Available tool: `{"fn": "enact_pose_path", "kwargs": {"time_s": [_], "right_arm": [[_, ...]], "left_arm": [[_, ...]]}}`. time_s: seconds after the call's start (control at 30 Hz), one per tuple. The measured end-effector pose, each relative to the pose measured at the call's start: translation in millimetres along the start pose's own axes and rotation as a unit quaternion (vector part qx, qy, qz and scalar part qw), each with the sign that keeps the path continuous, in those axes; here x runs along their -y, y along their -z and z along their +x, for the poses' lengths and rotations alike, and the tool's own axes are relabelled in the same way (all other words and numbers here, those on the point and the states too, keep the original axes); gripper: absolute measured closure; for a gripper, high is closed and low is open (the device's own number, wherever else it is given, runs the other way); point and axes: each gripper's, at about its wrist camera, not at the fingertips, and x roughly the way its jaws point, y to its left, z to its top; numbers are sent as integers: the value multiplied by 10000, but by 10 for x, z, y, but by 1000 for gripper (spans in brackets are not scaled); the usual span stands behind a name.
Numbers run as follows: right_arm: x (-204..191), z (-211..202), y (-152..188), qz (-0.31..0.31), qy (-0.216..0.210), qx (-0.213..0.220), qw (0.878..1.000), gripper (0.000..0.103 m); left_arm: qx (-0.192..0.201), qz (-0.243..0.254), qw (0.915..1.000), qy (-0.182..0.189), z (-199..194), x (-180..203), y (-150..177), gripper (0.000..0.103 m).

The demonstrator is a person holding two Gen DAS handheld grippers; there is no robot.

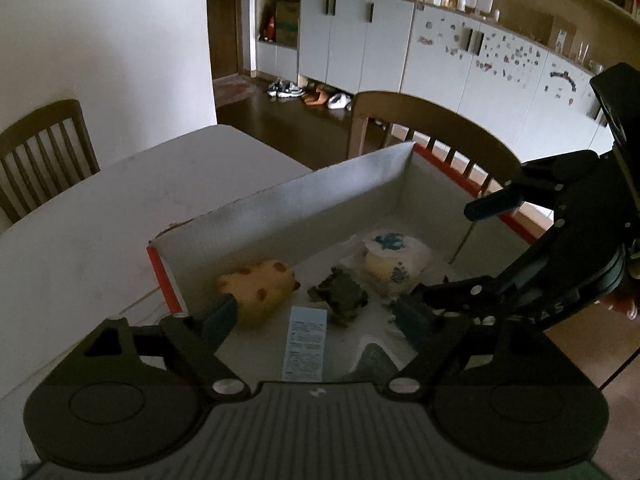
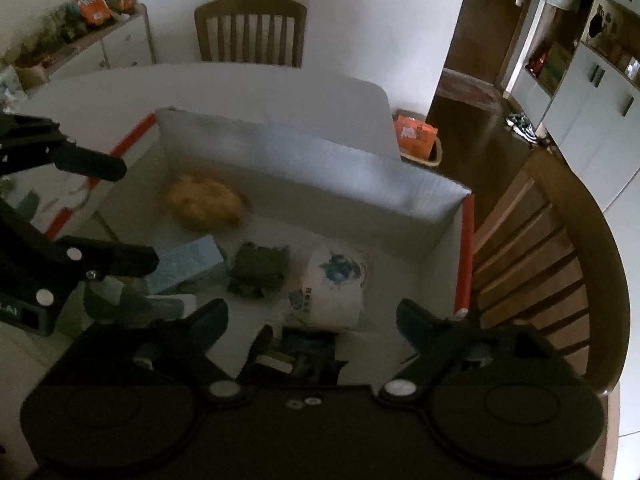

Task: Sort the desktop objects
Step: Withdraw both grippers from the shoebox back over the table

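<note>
An open cardboard box with white walls and red edges stands on the white table. In it lie a yellow spotted plush toy, a dark green crumpled item, a white packet with blue print and a white label. My left gripper hangs open over the box, with nothing between its fingers. My right gripper is open too, above a dark packet. Beyond it lie the plush toy, a light blue box, the green item and the white packet.
A wooden chair stands close against the box's right side, and another chair is at the table's far end. The left gripper reaches in from the left. A bin holding an orange pack sits on the floor.
</note>
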Motion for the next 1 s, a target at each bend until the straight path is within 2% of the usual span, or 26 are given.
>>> {"fn": "enact_pose_path", "kwargs": {"time_s": [0.1,0.17,0.5,1.0], "right_arm": [[-8,-131,-8,45,-49,186,9998,7],[-22,-217,-7,96,-88,297,9995,5],[-228,-536,-7,192,-172,707,9972,4],[-940,-885,-29,546,-233,1130,9918,3]], "left_arm": [[124,-52,9999,37,-86,11,24,12],[179,-93,9998,53,-138,12,53,2],[527,-380,9979,59,-542,-107,218,2],[962,-836,9918,-113,-1300,-622,677,2]]}}
